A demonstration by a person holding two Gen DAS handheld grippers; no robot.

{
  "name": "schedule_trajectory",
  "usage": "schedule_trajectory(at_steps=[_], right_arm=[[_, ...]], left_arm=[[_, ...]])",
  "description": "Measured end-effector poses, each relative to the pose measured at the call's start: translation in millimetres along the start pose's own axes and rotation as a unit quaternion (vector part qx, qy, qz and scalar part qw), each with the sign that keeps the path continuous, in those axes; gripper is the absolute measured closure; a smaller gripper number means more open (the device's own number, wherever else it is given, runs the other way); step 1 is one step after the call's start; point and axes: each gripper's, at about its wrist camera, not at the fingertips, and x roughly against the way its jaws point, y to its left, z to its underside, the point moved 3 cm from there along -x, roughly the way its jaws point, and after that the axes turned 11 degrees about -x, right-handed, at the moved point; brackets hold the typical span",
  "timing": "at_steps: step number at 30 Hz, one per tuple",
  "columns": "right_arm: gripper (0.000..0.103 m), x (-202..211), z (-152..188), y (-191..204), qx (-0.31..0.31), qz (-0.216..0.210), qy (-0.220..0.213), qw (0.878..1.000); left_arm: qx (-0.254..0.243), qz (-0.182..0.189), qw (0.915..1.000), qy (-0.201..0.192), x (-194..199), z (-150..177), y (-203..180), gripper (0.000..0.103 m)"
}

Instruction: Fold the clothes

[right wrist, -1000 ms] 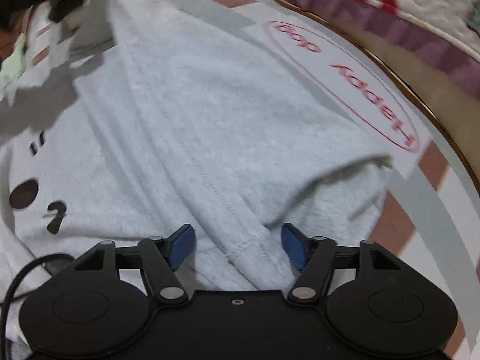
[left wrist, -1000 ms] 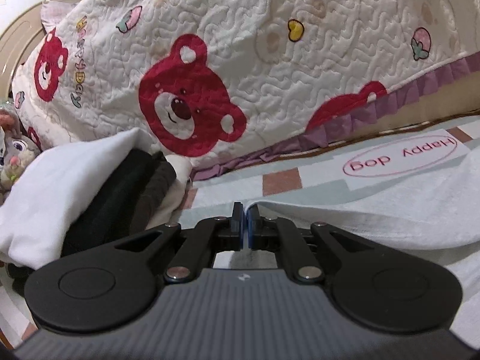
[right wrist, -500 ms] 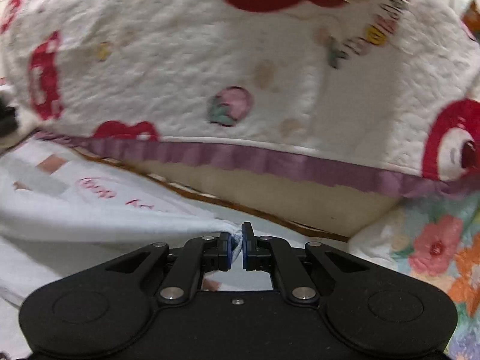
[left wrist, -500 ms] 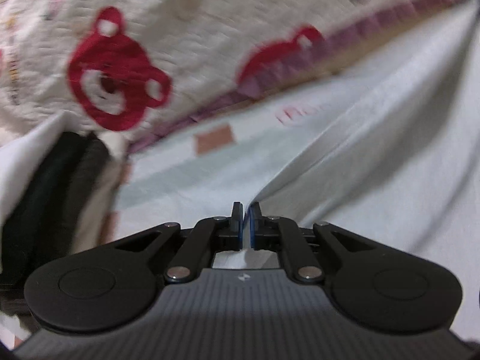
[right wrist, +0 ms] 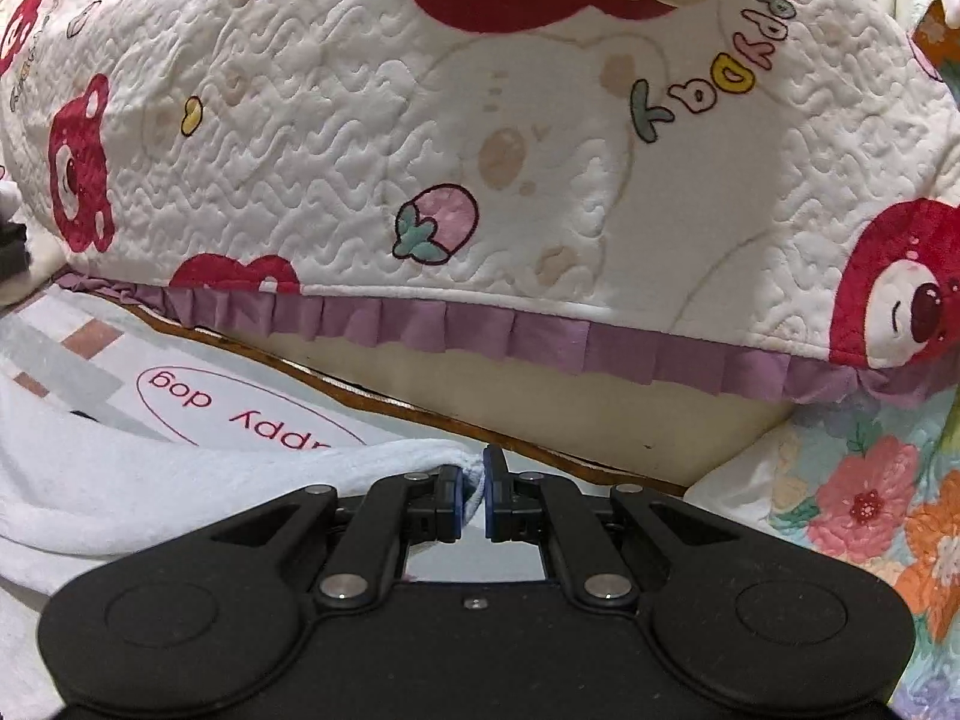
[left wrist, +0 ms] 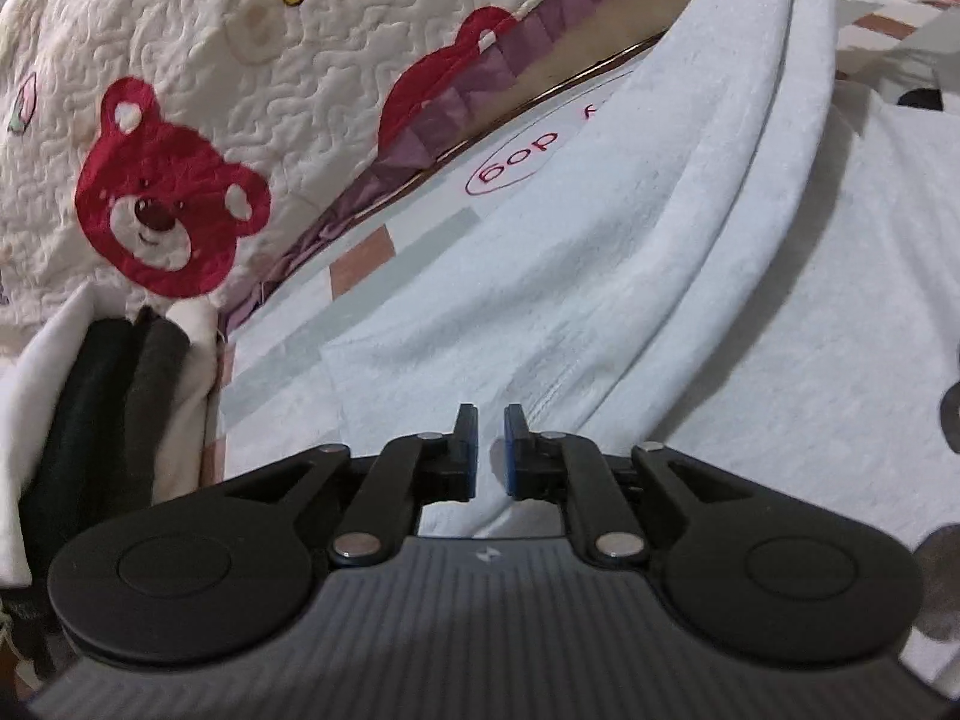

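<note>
Where fleecy white garment [left wrist: 630, 276] lies spread over patterned mat [left wrist: 420, 246]: left gripper [left wrist: 490, 450], jaws slightly parted, holding nothing, above fabric; right gripper [right wrist: 472, 495], jaws pinching the garment's stitched corner. Behind: quilted bear-print cover [right wrist: 420, 138], purple pleated ruffle. Left: dark folded clothes [left wrist: 102, 420].

A home bedroom is shown. A quilt [right wrist: 420, 138] printed with red bears and edged with a purple frill is seen, beside a floral sheet [right wrist: 870, 498] and a "happy dog" mat [right wrist: 240, 408].
</note>
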Motion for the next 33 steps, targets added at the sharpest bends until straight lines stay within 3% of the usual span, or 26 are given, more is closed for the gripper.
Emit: schedule_trajectory(at_steps=[3, 9, 14, 16, 18, 20, 21, 22, 24, 27, 29, 31, 32, 33], right_arm=[[0.097, -3, -5, 4, 0.004, -0.011, -0.007, 1.000], [0.097, -1, -6, 9, 0.014, -0.024, -0.009, 1.000], [0.097, 2, -10, 3, 0.005, -0.036, -0.015, 0.999], [0.097, 2, -10, 0, 0.000, -0.040, -0.012, 0.999], [0.097, 1, -9, -1, -0.003, -0.040, -0.006, 0.999], [0.097, 0, -9, -1, -0.004, -0.041, -0.002, 0.999], [0.097, 0, -9, -1, -0.004, -0.042, 0.000, 0.999], [0.097, 0, -9, -1, -0.006, -0.044, 0.002, 0.999], [0.097, 0, -8, 0, -0.008, -0.047, 0.005, 0.999], [0.097, -3, -4, 1, -0.008, -0.047, 0.018, 0.999], [0.097, -8, 0, -1, -0.009, -0.045, 0.035, 0.998], [0.097, -11, 2, -3, -0.010, -0.043, 0.039, 0.998], [0.098, -9, -1, -5, -0.012, -0.043, 0.027, 0.999], [0.098, 0, -6, -9, -0.019, -0.047, 0.002, 0.999]], left_arm=[[-0.017, 0.001, 0.9998, 0.005, -6, 0, -1, 0.086], [-0.030, -0.002, 0.9995, -0.003, -27, -5, 7, 0.057], [0.001, 0.098, 0.9952, 0.003, -45, 8, 33, 0.048], [0.041, 0.150, 0.9875, 0.026, -48, 18, 50, 0.048], [0.080, 0.201, 0.9745, 0.060, -49, 29, 63, 0.048], [0.088, 0.219, 0.9693, 0.071, -44, 38, 67, 0.051], [0.088, 0.218, 0.9693, 0.073, -42, 42, 66, 0.061], [0.092, 0.215, 0.9695, 0.074, -40, 43, 65, 0.073], [0.105, 0.208, 0.9693, 0.077, -36, 43, 63, 0.086], [0.125, 0.188, 0.9705, 0.084, -30, 39, 60, 0.095], [0.114, 0.162, 0.9765, 0.084, -25, 37, 59, 0.100], [0.094, 0.088, 0.9893, 0.069, -10, 28, 70, 0.100], [0.093, 0.027, 0.9945, 0.039, 4, 20, 84, 0.100], [0.109, -0.042, 0.9931, 0.003, 22, 15, 101, 0.101]])
